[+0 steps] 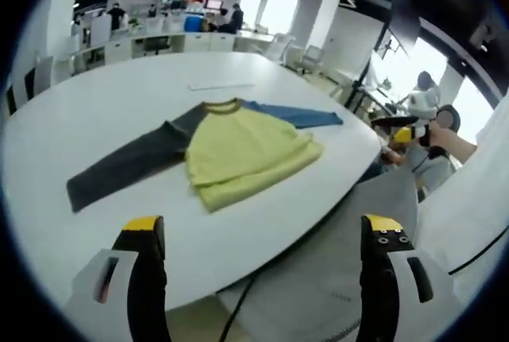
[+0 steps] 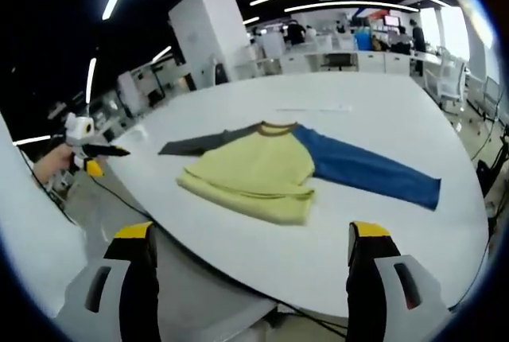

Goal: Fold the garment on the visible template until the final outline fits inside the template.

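A long-sleeved shirt (image 1: 242, 151) lies flat on the white round table (image 1: 119, 95). Its body is yellow, one sleeve dark grey (image 1: 127, 167), the other blue (image 1: 298, 115). The yellow hem nearest me looks doubled over (image 2: 254, 199). My left gripper (image 1: 262, 227) hovers off the table's near edge, jaws wide open and empty. My right gripper (image 2: 250, 235) is also off the near edge, open and empty, facing the shirt (image 2: 254, 167). Each gripper shows in the other's view, held in a hand: the right gripper (image 1: 395, 127) and the left gripper (image 2: 105, 152).
A thin pale strip (image 1: 221, 85) lies on the table beyond the collar, also visible from the right (image 2: 314, 108). Desks, chairs and people stand in the office behind (image 1: 159, 24). A white sleeve (image 1: 477, 191) is close on my right. Cables hang below the table edge (image 2: 119, 195).
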Tool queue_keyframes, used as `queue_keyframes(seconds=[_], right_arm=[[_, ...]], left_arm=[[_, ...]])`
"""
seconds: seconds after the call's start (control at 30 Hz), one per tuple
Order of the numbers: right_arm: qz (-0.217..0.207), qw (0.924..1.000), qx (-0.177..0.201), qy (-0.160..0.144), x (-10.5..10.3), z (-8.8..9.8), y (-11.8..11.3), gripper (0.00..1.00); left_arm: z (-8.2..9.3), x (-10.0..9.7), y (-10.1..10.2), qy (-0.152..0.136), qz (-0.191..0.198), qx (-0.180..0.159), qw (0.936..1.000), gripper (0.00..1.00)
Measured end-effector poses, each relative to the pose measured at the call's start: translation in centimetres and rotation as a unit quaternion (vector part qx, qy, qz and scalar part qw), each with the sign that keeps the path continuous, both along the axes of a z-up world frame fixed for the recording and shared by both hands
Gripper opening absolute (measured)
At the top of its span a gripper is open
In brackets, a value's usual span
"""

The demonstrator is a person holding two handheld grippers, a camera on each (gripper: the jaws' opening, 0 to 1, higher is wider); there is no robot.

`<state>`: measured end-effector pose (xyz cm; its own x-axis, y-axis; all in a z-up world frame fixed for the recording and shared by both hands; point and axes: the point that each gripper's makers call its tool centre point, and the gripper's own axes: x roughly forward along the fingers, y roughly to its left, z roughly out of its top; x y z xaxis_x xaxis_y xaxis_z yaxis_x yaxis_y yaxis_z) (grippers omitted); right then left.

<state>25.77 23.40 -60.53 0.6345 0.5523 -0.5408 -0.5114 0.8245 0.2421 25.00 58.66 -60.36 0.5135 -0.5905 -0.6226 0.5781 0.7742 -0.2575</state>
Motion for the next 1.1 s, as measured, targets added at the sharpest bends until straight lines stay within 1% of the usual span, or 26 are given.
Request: queue_keyframes(seconds=[0.2,0.47,0.63,0.7,0.77,0.83,0.87,0.9,0.97,1.03,1.1], right_arm=[[0.006,0.9999,-0.009,0.000,0.4,-0.3,-0.3,1.00],[0.011,0.9999,-0.005,-0.001,1.4,-0.4,-0.1,0.99],[0.017,0.9998,-0.010,0.002,2.0,-0.9,0.0,0.99],[0.022,0.9996,-0.018,0.003,2.1,-1.3,0.0,0.99],[0.027,0.9993,-0.026,0.007,2.2,-1.8,0.0,0.99],[0.032,0.9988,-0.035,0.008,2.3,-2.1,-0.1,0.99],[0.039,0.9981,-0.047,0.006,2.3,-2.3,-0.1,0.97],[0.041,0.9979,-0.050,0.006,2.4,-2.3,-0.1,0.95],[0.050,0.9970,-0.059,-0.002,2.6,-2.4,0.0,0.95],[0.060,0.9960,-0.066,0.002,2.8,-2.8,0.1,0.93],[0.071,0.9936,-0.088,0.001,3.1,-3.3,-0.2,0.89]], left_arm=[[-0.3,0.1,-0.3,0.001,0.001,0.001,1.0000,0.98],[-0.6,0.4,-0.5,0.006,0.002,0.000,1.0000,0.97],[-1.0,0.8,-0.6,0.010,-0.003,0.001,1.0000,0.97],[-1.1,1.0,-0.7,0.008,-0.007,0.002,0.9999,0.97],[-1.5,1.1,-0.7,0.008,-0.017,0.018,0.9997,0.97],[-1.9,1.3,-0.8,0.007,-0.020,0.023,0.9995,0.96],[-2.0,1.4,-0.8,0.007,-0.020,0.024,0.9995,0.95],[-2.1,1.5,-0.8,0.006,-0.018,0.023,0.9996,0.94],[-2.0,2.2,-1.0,-0.008,-0.012,0.010,0.9999,0.90],[-2.3,2.5,-1.1,-0.006,-0.012,0.007,0.9999,0.86],[-2.6,2.8,-1.2,-0.007,-0.013,0.011,0.9998,0.85]])
